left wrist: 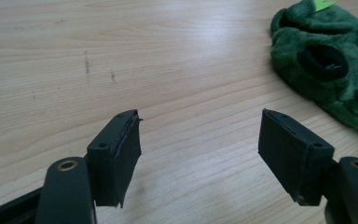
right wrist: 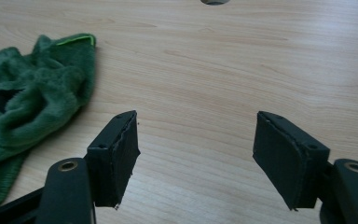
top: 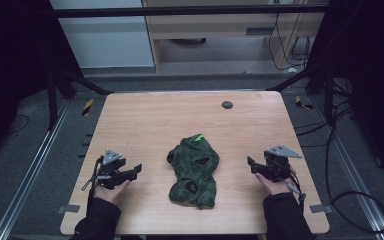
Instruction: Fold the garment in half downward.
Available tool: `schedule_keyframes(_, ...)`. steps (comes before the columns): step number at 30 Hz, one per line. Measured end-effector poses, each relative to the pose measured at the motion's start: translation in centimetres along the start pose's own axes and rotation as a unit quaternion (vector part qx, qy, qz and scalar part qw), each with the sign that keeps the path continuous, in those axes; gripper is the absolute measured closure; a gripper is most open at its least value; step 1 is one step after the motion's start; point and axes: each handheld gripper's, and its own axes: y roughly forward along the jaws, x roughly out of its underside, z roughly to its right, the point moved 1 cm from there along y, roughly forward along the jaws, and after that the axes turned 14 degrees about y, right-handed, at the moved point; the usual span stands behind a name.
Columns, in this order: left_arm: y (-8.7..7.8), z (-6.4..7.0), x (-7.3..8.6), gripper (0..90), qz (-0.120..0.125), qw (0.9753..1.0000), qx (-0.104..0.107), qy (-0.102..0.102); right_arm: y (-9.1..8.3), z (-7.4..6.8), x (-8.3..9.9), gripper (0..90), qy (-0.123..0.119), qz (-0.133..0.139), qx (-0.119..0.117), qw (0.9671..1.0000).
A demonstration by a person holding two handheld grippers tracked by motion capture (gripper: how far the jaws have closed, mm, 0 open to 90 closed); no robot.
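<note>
Left tool (top: 137, 169) sits at the near-left of the surface (top: 145, 115), jaws spread wide, nothing between them; in the left gripper view, left tool (left wrist: 199, 140) has bare wood in the gap. It points right toward the garment and is well apart from it

Green fleece garment (top: 194, 170) lies crumpled in the middle of the surface, a bit toward the near edge, bright green tag (top: 198, 137) at its far end. Dark openings show in the pile, likely sleeve or neck holes, can't tell which. In the left gripper view the garment (left wrist: 335, 70) sits at the far right of the tool; in the right gripper view it (right wrist: 32, 112) is at the left

Right tool (top: 250, 163) at near-right, also released, jaws wide apart, empty; the right gripper view shows the right tool (right wrist: 195, 140) over bare wood, pointing left at the garment with a clear gap. Small dark round hole (top: 227, 104) far on the surface, out of the way

Step in hand looks like the reach-in to grab the cloth from both sides. To do it well: keep jaws wide until over an edge, go low so one jaw slides under the fleece, pinch a single layer at the outer hem not a bunched fold, take matching spots left and right so it spreads flat, avoid closing on the holes
</note>
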Motion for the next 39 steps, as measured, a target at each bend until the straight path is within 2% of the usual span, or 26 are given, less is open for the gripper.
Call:
schedule_keyframes(7, -0.2, 0.6, -0.4, 31.3, 0.007, 0.9999, 0.014, 0.004, -0.5, -0.7, 0.1, 32.9, -0.004, -0.007, -0.026, 0.9996)
schedule_keyframes(11, -0.4, 1.1, -0.9, 32.7, 0.011, 0.9997, 0.02, 0.014, -0.7, -1.6, -0.2, 33.7, -0.014, -0.009, -0.039, 0.9991)
schedule_keyframes(13, -0.6, 1.3, -1.2, 33.5, 0.016, 0.9995, 0.022, 0.013, -0.8, -2.0, -0.4, 34.0, -0.017, -0.006, -0.046, 0.9988)
schedule_keyframes(14, -0.6, 1.4, -1.4, 33.8, 0.019, 0.9995, 0.023, 0.013, -0.9, -2.4, -0.6, 34.3, -0.019, -0.005, -0.057, 0.9982)
schedule_keyframes(23, -1.0, 1.7, -2.5, 34.8, 0.026, 0.999, 0.033, 0.015, -0.8, -3.3, -1.2, 36.4, -0.027, -0.013, -0.068, 0.9972)
schedule_keyframes(33, -0.1, 1.6, -4.5, 35.8, 0.028, 0.9988, 0.037, 0.017, 0.1, -4.3, -2.0, 39.4, -0.035, -0.025, -0.081, 0.9957)
schedule_keyframes(39, 0.7, 1.9, -5.6, 36.2, 0.029, 0.9985, 0.041, 0.021, 1.1, -5.3, -2.7, 40.7, -0.049, -0.036, -0.086, 0.9944)
